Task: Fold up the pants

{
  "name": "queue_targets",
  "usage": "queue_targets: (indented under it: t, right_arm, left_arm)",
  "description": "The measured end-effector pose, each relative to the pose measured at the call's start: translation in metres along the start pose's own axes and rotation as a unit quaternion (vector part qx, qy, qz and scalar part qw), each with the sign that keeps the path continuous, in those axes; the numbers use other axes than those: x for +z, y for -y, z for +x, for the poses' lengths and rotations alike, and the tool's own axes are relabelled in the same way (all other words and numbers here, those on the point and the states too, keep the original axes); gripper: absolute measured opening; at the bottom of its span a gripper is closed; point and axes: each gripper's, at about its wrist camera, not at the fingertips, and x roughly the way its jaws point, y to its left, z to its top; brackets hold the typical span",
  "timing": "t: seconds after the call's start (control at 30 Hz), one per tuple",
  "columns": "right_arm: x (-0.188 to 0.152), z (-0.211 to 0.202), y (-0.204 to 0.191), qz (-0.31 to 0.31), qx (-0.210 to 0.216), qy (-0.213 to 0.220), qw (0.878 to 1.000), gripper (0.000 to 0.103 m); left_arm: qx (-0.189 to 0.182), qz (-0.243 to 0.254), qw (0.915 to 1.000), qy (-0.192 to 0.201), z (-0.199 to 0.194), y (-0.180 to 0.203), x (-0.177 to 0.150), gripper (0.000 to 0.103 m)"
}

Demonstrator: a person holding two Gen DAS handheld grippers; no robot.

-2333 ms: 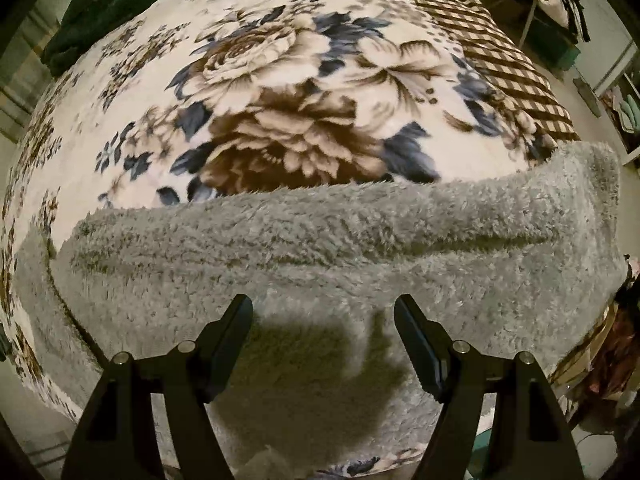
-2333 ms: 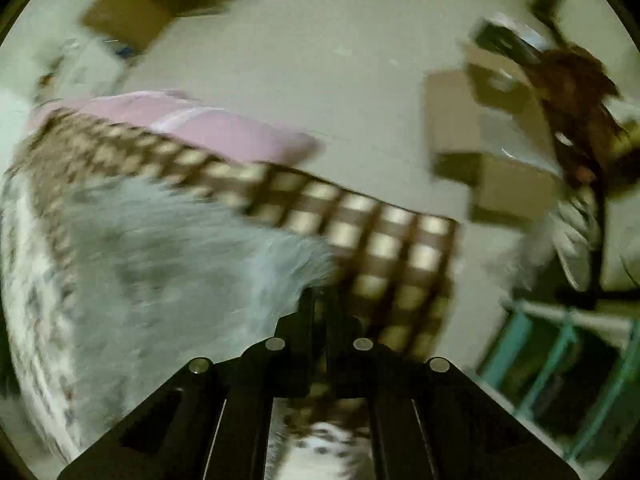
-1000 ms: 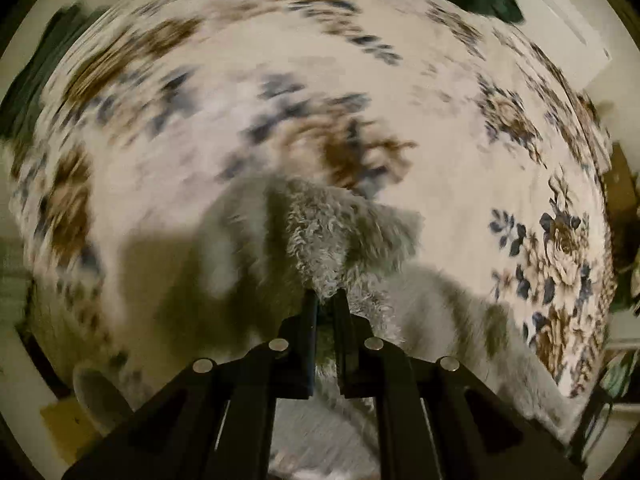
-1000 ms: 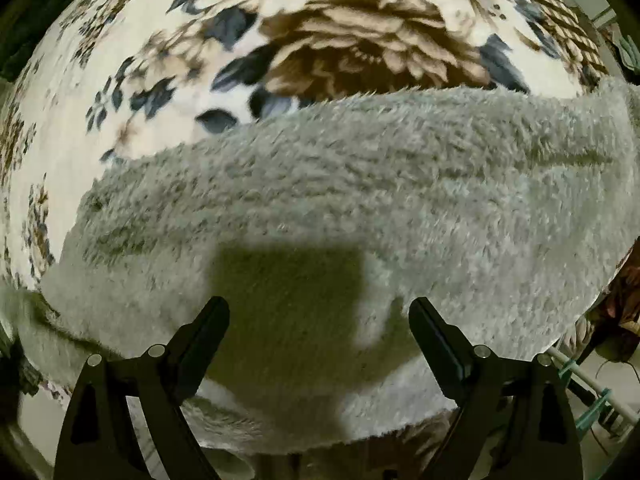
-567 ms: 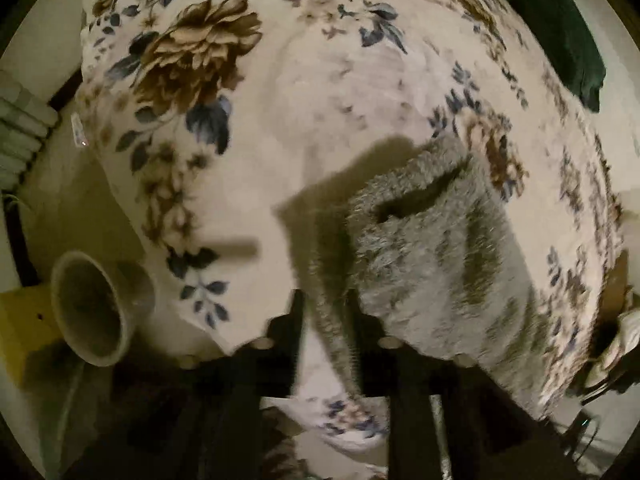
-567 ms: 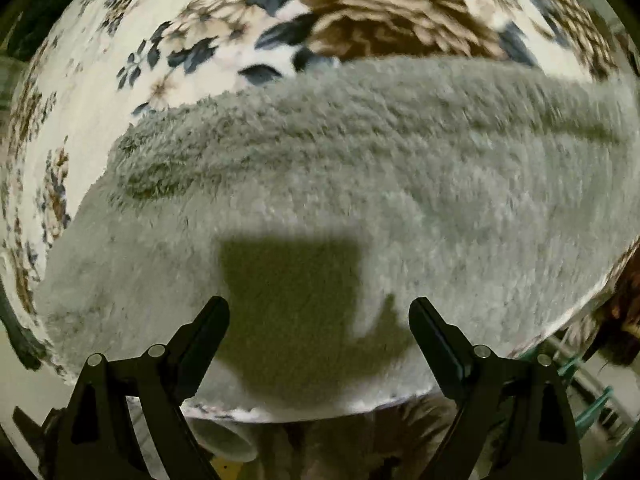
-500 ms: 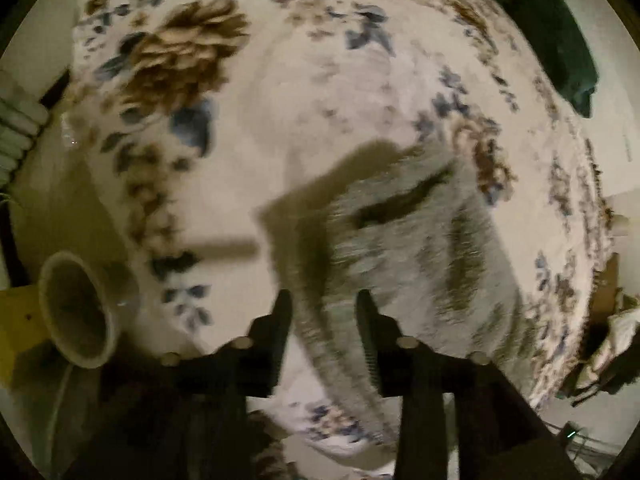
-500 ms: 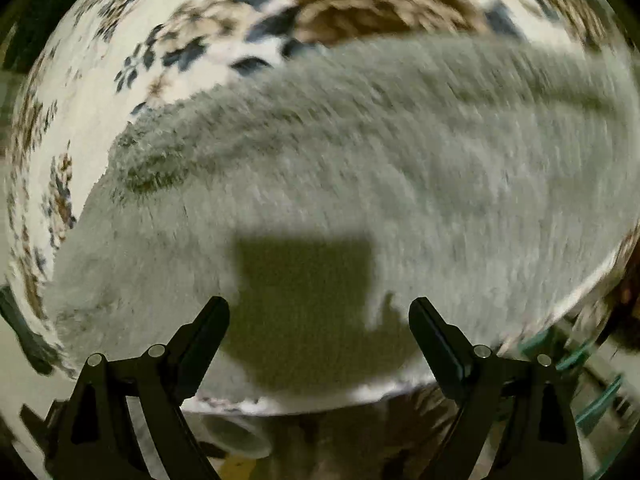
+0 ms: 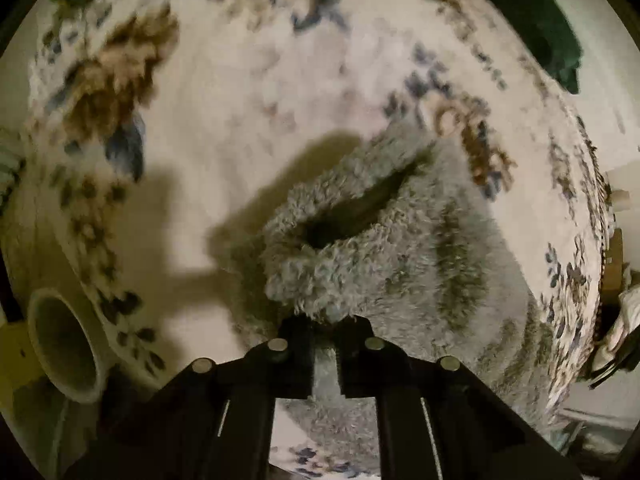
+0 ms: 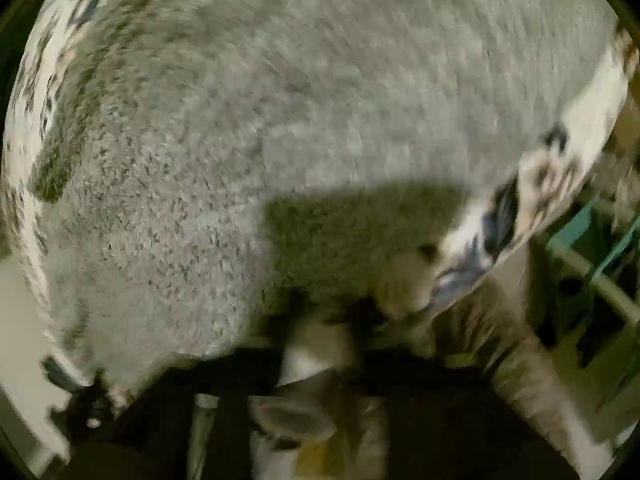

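Lying across the centre and right of the left wrist view, the grey fleece pants (image 9: 400, 264) spread over a floral blanket (image 9: 240, 92), with a dark slit-like opening in the pile at mid-frame. Their near edge bunches up at the bottom centre, where the left gripper (image 9: 325, 354) has its two black fingers (image 9: 298, 356) drawn close together with a tuft of the fleece pinched between them. A shadow falls on the blanket to the left of the pants.

Beyond the cloth, a pale round vessel (image 9: 64, 344) with an open mouth sits at the lower left, just off the blanket's edge, and a dark green fabric (image 9: 536, 20) lies at the upper right.

From the right wrist view, which is heavily blurred, the pants (image 10: 300, 120) fill most of the frame, with strips of the blanket (image 10: 580, 120) showing at the right and left margins. The right gripper (image 10: 320, 360) is only a dark smear along the bottom; whether its fingers are apart or closed cannot be told. A teal frame (image 10: 592, 240) shows at the right edge.
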Motion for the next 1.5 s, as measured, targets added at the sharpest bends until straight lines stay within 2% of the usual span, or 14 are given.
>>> queue_targets:
  t: [0.07, 0.2, 0.47, 0.5, 0.63, 0.73, 0.8, 0.9, 1.07, 1.1, 1.13, 1.2, 1.33, 1.5]
  right_arm:
    - [-0.009, -0.014, -0.014, -0.044, -0.023, 0.044, 0.998, 0.006]
    - [-0.033, -0.031, -0.021, -0.076, -0.029, 0.062, 0.995, 0.005]
    - [-0.035, -0.025, 0.001, -0.070, -0.050, -0.008, 0.996, 0.007]
    - [-0.032, -0.027, -0.007, -0.077, -0.052, -0.011, 0.996, 0.012]
    - [-0.029, -0.065, -0.052, -0.150, -0.028, 0.010, 0.988, 0.067]
    - [-0.020, -0.079, -0.110, -0.216, -0.005, 0.016, 0.976, 0.069]
    - [-0.008, -0.085, -0.150, -0.265, -0.007, 0.032, 0.964, 0.069]
    - [0.013, -0.078, -0.208, -0.365, -0.058, 0.073, 0.926, 0.069]
    - [0.032, -0.042, -0.274, -0.547, -0.135, 0.052, 0.825, 0.068]
    - [0.032, -0.035, -0.277, -0.562, -0.140, 0.046, 0.814, 0.050]
    - [0.033, -0.031, -0.282, -0.570, -0.147, 0.045, 0.807, 0.006]
    - [0.043, -0.031, -0.288, -0.555, -0.147, 0.047, 0.818, 0.008]
    - [0.087, -0.051, -0.288, -0.466, -0.076, 0.042, 0.880, 0.008]
    - [0.120, -0.035, -0.276, -0.419, -0.057, 0.002, 0.906, 0.009]
  left_arm:
    - [-0.003, 0.005, 0.9999, 0.009, -0.016, -0.004, -0.004, 0.005]
    - [0.004, -0.001, 1.0000, 0.008, -0.037, -0.020, -0.007, 0.004]
    - [0.042, -0.032, 0.9962, -0.070, -0.010, -0.043, -0.013, 0.013]
    - [0.052, -0.014, 0.9965, -0.063, -0.019, -0.036, -0.017, 0.015]
    - [0.094, 0.064, 0.9935, -0.009, -0.057, 0.003, -0.030, 0.039]
    - [0.104, 0.110, 0.9880, 0.032, -0.074, 0.044, -0.029, 0.071]
    - [0.089, 0.137, 0.9848, 0.058, -0.078, 0.069, -0.026, 0.073]
    - [0.075, 0.182, 0.9784, 0.064, -0.065, 0.117, -0.015, 0.073]
    - [0.057, 0.244, 0.9664, 0.056, -0.013, 0.178, -0.009, 0.073]
    - [0.059, 0.261, 0.9624, 0.047, 0.005, 0.187, -0.008, 0.073]
    - [0.061, 0.269, 0.9606, 0.037, 0.014, 0.192, -0.008, 0.073]
    - [0.062, 0.281, 0.9578, 0.007, 0.039, 0.198, -0.007, 0.073]
    - [0.069, 0.279, 0.9577, -0.016, 0.058, 0.195, -0.005, 0.073]
    - [0.072, 0.272, 0.9593, -0.026, 0.064, 0.187, -0.003, 0.073]
